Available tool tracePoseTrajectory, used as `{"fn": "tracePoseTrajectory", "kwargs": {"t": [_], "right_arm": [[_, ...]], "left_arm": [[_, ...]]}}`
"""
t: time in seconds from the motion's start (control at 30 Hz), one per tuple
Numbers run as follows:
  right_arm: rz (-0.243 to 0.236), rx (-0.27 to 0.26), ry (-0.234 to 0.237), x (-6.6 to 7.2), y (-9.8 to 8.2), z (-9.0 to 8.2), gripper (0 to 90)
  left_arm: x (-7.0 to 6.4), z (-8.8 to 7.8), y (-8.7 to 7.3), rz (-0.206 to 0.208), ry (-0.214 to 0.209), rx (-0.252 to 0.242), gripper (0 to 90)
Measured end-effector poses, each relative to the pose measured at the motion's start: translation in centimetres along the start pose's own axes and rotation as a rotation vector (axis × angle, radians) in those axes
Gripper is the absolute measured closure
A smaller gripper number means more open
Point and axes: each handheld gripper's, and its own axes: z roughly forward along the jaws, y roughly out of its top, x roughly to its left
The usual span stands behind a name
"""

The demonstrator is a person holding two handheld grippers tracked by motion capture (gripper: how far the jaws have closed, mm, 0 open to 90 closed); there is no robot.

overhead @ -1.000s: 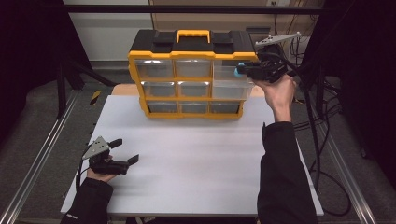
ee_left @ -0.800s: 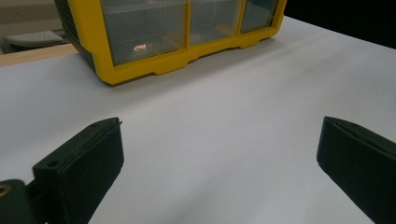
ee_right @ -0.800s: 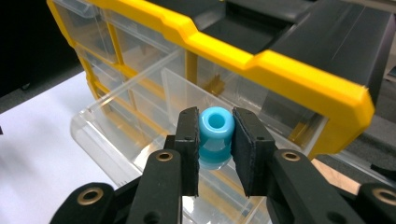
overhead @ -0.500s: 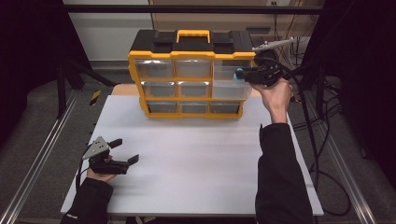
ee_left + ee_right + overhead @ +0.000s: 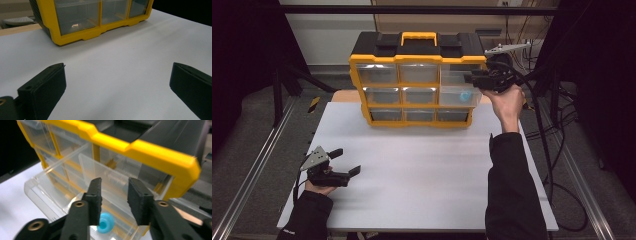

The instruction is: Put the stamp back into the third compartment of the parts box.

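Note:
A yellow and black organizer (image 5: 417,60) with clear drawers stands at the back of the white table (image 5: 422,170). Its middle right drawer (image 5: 451,90) is pulled out, and a small blue ring-shaped piece (image 5: 465,95) lies inside it. My right gripper (image 5: 473,78) hovers just above that drawer with its jaws apart and nothing between them. In the right gripper view the gripper (image 5: 113,195) is over the open drawer (image 5: 50,195), with the blue piece (image 5: 105,222) below the jaws. My left gripper (image 5: 347,161) rests wide open near the table's front left; its own view (image 5: 117,82) faces the organizer (image 5: 75,37).
Cables (image 5: 557,125) trail off the table's right side. Metal rails (image 5: 257,165) run along both sides of the table. A small pale item (image 5: 74,25) lies in the bottom left drawer (image 5: 75,17).
The blue piece was at the right gripper's jaws a second ago; it now lies in the pulled-out drawer, and the right gripper has lifted slightly. The left gripper has not moved.

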Motion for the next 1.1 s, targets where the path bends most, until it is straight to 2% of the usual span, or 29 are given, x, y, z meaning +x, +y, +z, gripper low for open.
{"fn": "tracePoseTrajectory", "kwargs": {"t": [0.13, 0.27, 0.43, 0.63, 0.77, 1.1], "right_arm": [[0.008, -0.059, -0.003, 0.0, 0.1, -0.7, 47.8], [0.037, -0.114, 0.010, 0.0, 0.0, -1.3, 32.8], [0.025, -0.181, -0.024, 0.5, -0.4, -1.9, 17.8], [0.016, -0.197, -0.008, 1.2, -0.5, -2.4, 5.6], [0.002, -0.197, -0.008, 1.7, -0.6, -2.8, 0.9], [-0.028, -0.241, 0.024, 3.0, -2.0, -4.0, 0.0]], "left_arm": [[0.0, 0.0, 0.0, 0.000, 0.000, 0.000, 0.0], [0.0, 0.0, 0.0, 0.000, -0.001, 0.001, 0.0], [0.0, 0.0, 0.0, 0.000, -0.001, 0.001, 0.0], [0.0, 0.0, 0.0, -0.001, -0.001, 0.002, 0.0], [0.0, 0.1, 0.0, 0.000, -0.001, 0.003, 0.0], [0.0, 0.1, 0.0, 0.000, 0.000, 0.004, 0.0]]}}
